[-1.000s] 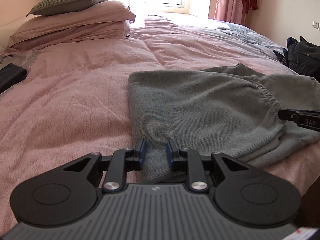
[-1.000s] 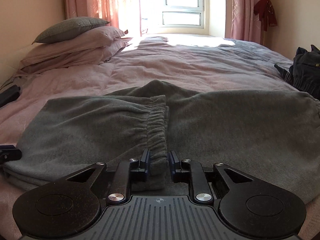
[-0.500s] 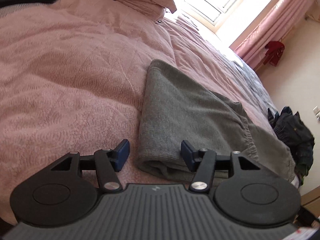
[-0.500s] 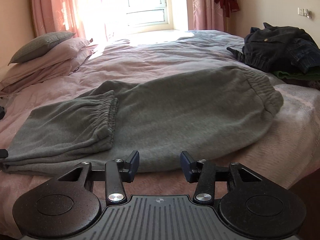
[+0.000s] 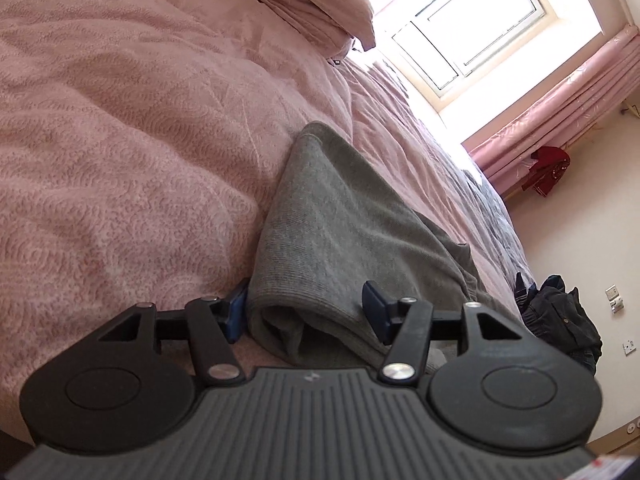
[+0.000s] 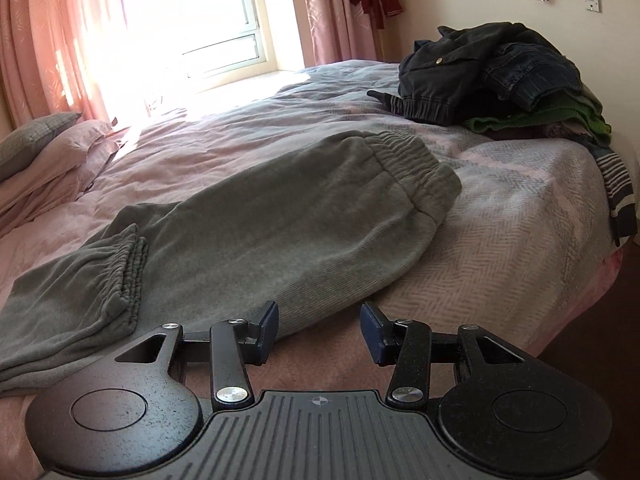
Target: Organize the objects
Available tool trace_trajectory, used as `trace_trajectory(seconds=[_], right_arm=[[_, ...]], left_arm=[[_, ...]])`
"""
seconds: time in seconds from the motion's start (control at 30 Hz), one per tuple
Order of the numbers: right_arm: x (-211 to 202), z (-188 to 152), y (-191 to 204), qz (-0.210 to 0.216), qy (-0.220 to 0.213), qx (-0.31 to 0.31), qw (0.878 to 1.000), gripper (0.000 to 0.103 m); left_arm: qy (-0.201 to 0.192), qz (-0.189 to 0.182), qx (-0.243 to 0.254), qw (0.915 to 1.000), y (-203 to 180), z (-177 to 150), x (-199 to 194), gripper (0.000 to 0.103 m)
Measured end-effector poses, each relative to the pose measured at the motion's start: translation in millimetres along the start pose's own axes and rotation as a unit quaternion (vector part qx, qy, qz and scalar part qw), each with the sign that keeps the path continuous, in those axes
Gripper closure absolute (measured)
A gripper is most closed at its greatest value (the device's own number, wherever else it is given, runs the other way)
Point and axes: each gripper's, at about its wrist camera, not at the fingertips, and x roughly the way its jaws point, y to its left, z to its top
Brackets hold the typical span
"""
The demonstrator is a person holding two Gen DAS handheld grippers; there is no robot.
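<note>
Closest to me, my left gripper (image 5: 306, 306) has its jaws apart, straddling the folded end of the grey sweatpants (image 5: 340, 232). The cloth sits between the pads, but neither blue pad looks pressed into it: the left one lies just beside the fold, the right one rests over the top layer.

My right gripper (image 6: 319, 328) is also spread open, with nothing between its pads. It hovers over the near edge of the bed (image 6: 520, 248), just short of the thick middle of the sweatpants (image 6: 280, 216).

The sweatpants lie across the pink duvet (image 5: 120, 140), folded once, with the cuffs (image 6: 128, 268) doubled over the legs on one side and the elastic waistband (image 6: 408, 160) toward the foot of the bed.

Beyond them, a heap of dark jackets (image 6: 492, 68) sits on green fabric at the far corner. Pillows (image 6: 60, 148) are stacked at the headboard, with the window (image 6: 216, 20) behind.

Risks, as I judge them:
- If the left jaws close here, they may catch only the upper layer, and the fold would slide open on lifting.
- The left camera sits heavily rolled, so I could misjudge which way is level and drag the cloth sideways.
- The right gripper may pinch duvet along with the pants, since the fabric edge lies flush on the bedding.
- Uneven lifting by the two hands would skew the stack.
</note>
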Motion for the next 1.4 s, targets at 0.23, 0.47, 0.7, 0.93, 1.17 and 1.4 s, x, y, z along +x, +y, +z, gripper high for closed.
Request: trace_trajectory(seconds=[0.23,0.47,0.7,0.93,1.17,1.4], right_arm=[[-2,2,-10,0.022,-0.006,0.027,0.999,0.06],[4,0,-7,0.03,0.007,0.041,0.999,0.06],[2,-2,-17,0.011,0.007,0.049,0.999,0.06],[1,-3,-20,0.005,0.008,0.05,0.999,0.06],[-3,-1,-28,-0.003,0.002,0.052,0.999,0.06],[-18,7,-68,-0.029,-0.027,0.078,0.996,0.06]], left_arm=[[0.003,-0.004,0.009,1.0,1,0,-2,0.051],[0.001,-0.005,0.03,0.9995,-6,-3,4,0.056],[-0.017,-0.014,0.044,0.9988,-5,-8,-2,0.071],[-0.002,-0.04,-0.042,0.9983,16,-5,6,0.074],[-0.043,0.033,0.121,0.9911,-40,-9,-6,0.083],[-0.121,0.034,0.34,0.9321,-165,-17,-23,0.086]])
